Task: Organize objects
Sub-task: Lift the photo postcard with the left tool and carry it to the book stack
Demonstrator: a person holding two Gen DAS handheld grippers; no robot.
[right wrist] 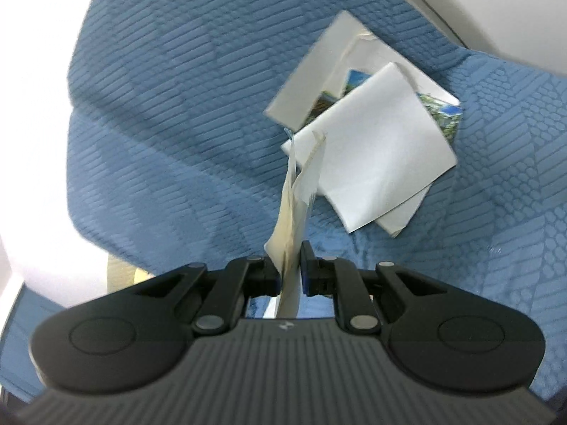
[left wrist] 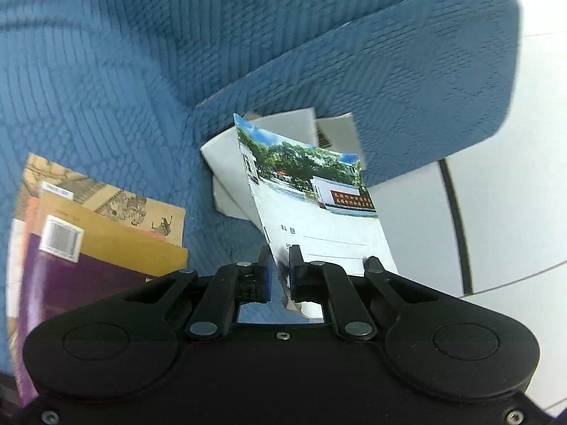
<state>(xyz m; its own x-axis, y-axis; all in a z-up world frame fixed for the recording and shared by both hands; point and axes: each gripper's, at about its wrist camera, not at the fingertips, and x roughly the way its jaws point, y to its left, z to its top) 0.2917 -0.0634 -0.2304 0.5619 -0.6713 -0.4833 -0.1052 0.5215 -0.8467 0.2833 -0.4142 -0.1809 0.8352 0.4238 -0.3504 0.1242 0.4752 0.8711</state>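
Left wrist view: the left gripper (left wrist: 280, 265) is clamped on a photo-cover notebook (left wrist: 319, 205), holding it above the blue quilted cover (left wrist: 106, 71). A stack of books (left wrist: 99, 233) lies lower left, likely the place to set it; the next move calls for carrying it there squarely. Room is open between.

Right wrist view: the right gripper (right wrist: 288, 265) is clamped on a thin cream booklet (right wrist: 294, 205), edge-on. Loose white booklets (right wrist: 372, 156) lie beyond, near the cover's edge.

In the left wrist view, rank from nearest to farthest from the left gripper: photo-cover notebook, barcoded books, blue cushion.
1. Photo-cover notebook: clamped in the left gripper fingers.
2. Barcoded books: lower left, on the blue cover.
3. Blue cushion: upper right, behind.
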